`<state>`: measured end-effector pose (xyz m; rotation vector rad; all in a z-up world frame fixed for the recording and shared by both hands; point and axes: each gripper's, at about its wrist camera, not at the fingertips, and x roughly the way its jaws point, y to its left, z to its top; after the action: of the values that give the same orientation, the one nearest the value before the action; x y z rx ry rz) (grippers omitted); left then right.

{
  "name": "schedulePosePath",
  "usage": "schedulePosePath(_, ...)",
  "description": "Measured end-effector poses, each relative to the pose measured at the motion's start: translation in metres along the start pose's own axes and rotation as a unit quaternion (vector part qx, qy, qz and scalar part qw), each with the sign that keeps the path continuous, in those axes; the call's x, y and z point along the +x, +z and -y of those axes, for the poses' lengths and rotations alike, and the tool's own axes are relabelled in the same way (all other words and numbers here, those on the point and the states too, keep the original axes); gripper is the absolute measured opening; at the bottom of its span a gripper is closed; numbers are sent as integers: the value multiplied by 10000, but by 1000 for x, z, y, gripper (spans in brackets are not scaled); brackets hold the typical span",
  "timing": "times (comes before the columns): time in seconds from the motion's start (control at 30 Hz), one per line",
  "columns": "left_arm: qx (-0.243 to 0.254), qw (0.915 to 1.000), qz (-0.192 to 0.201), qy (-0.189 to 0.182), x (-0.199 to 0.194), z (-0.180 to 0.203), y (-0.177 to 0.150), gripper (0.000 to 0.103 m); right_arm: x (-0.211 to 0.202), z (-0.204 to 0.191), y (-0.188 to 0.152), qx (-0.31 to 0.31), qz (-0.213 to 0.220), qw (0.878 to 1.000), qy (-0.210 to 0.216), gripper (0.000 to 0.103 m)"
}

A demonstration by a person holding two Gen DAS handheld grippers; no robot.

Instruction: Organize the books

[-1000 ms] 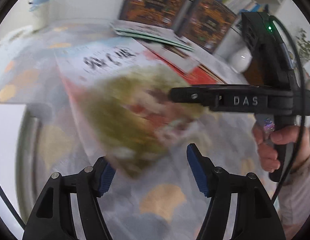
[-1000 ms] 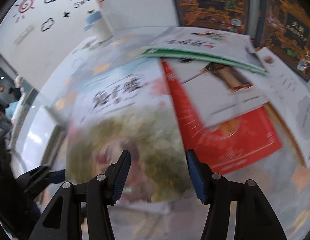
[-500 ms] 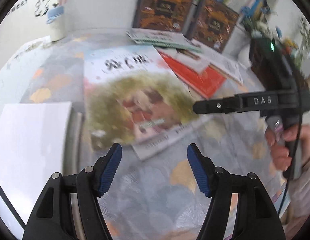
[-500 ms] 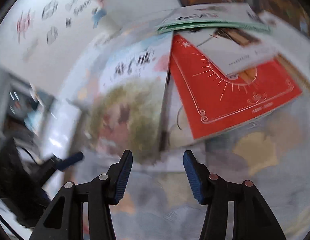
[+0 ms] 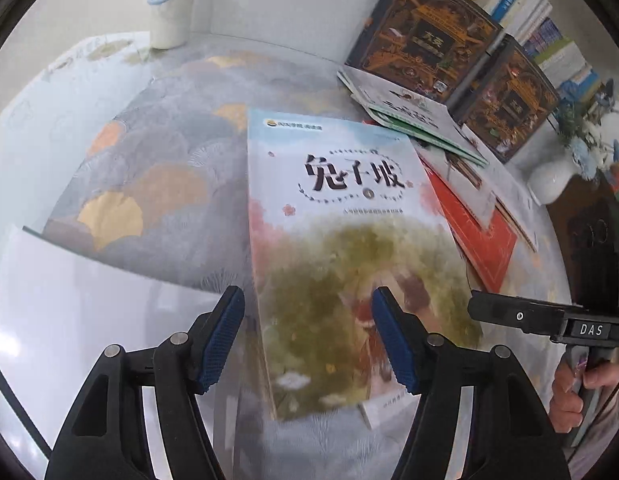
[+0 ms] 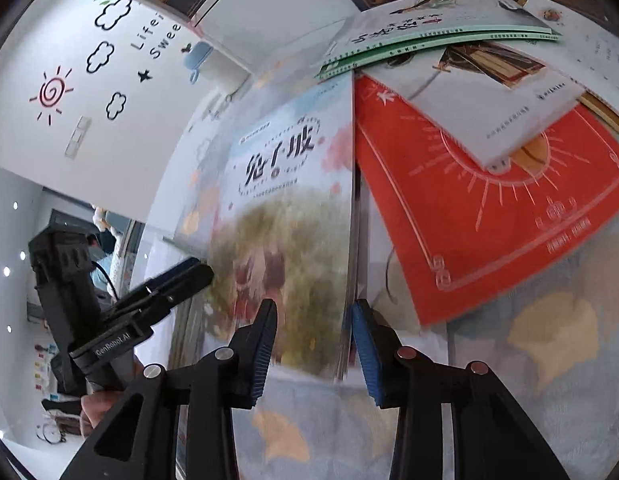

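Barely begun, it seems: the rabbit book [image 5: 349,248] lies tilted on the table [image 5: 157,184] between both tongs, left gripper [image 5: 308,336] apart, right gripper [image 6: 314,350] closing around its edge, unclamped, while the red book [image 6: 481,208] and others sprawl unsorted.

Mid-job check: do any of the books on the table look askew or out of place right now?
Yes. The rabbit-title book lies at a slant, one corner over the red book. Behind them, the grey-cover book and the green-edged books are fanned in a loose pile, no edges squared.
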<state>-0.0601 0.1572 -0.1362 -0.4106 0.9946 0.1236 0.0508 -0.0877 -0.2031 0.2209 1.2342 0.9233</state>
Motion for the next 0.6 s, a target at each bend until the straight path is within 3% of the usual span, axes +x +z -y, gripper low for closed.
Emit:
schedulePosePath(0.2, 43, 9999, -24, 103, 5, 3, 7, 64, 10, 9, 23, 294, 198, 9988, 337, 37)
schedulePosePath(0.33, -79, 9999, -45, -95, 3, -1, 10, 64, 8, 11, 25, 296, 370, 9982, 354, 38)
schedulePosePath(0.6, 202, 9990, -340, -226, 1, 11, -10, 65, -3, 8, 9, 131, 53, 9998, 150, 38)
